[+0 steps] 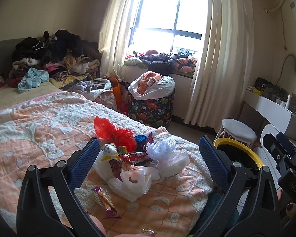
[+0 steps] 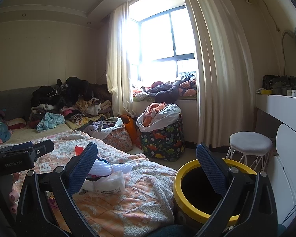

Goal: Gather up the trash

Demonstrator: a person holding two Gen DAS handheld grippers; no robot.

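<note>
A heap of trash lies on the orange-and-white bed blanket [image 1: 39,130]: a red plastic bag [image 1: 112,132], crumpled white bags [image 1: 134,179], a white foam net [image 1: 160,148] and snack wrappers [image 1: 105,201]. My left gripper [image 1: 149,139] is open, its blue pads on either side of the heap and nothing held. My right gripper [image 2: 147,144] is also open and empty, over the bed's edge next to a black bin with a yellow rim [image 2: 179,193]. In the right wrist view a white bag [image 2: 110,181] lies by the left finger. The bin [image 1: 244,152] also shows in the left wrist view.
A dinosaur-print laundry basket [image 1: 152,108] full of clothes stands on the floor by the window. A white stool [image 2: 250,144] and a white vanity desk [image 2: 280,104] are at the right. Piled clothes [image 1: 55,55] cover the bed's far end. A hand's fingers [image 2: 13,197] hold the left tool.
</note>
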